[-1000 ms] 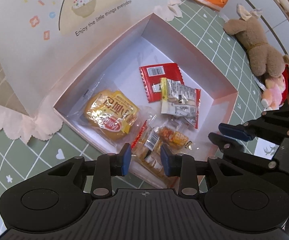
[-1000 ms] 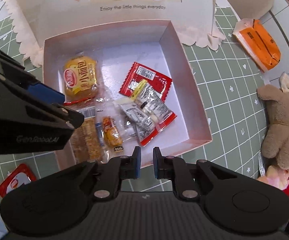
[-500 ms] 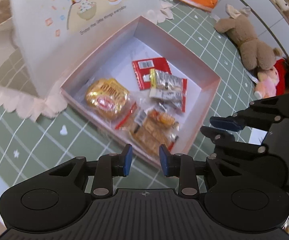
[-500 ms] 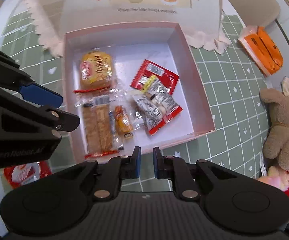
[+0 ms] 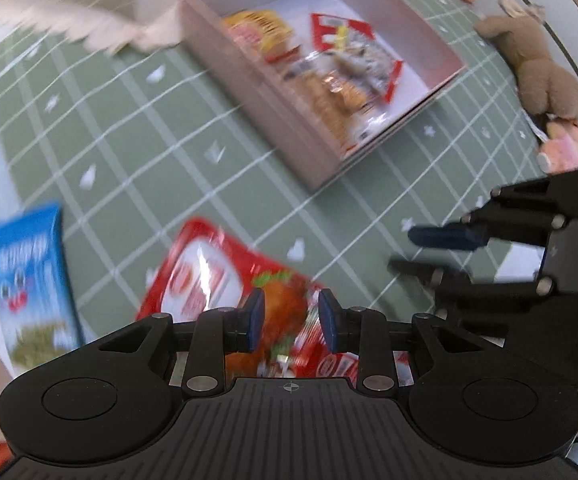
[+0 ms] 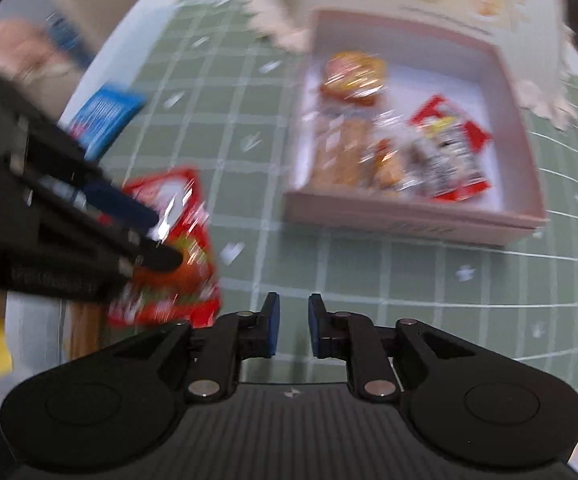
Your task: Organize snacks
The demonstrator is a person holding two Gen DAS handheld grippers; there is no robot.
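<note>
Left wrist: red snack packet (image 5: 217,280) (blurred) under left tool (image 5: 291,318).

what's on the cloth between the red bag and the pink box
Nothing: only bare green checked cloth separates the red bag from the pink box. The right wrist view shows this most plainly, though it is blurred.

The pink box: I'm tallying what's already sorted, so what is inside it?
The pink box holds a yellow bun packet, a cracker pack, a small orange snack and red-edged packets. These overlap, and blur hides anything beneath.
</note>
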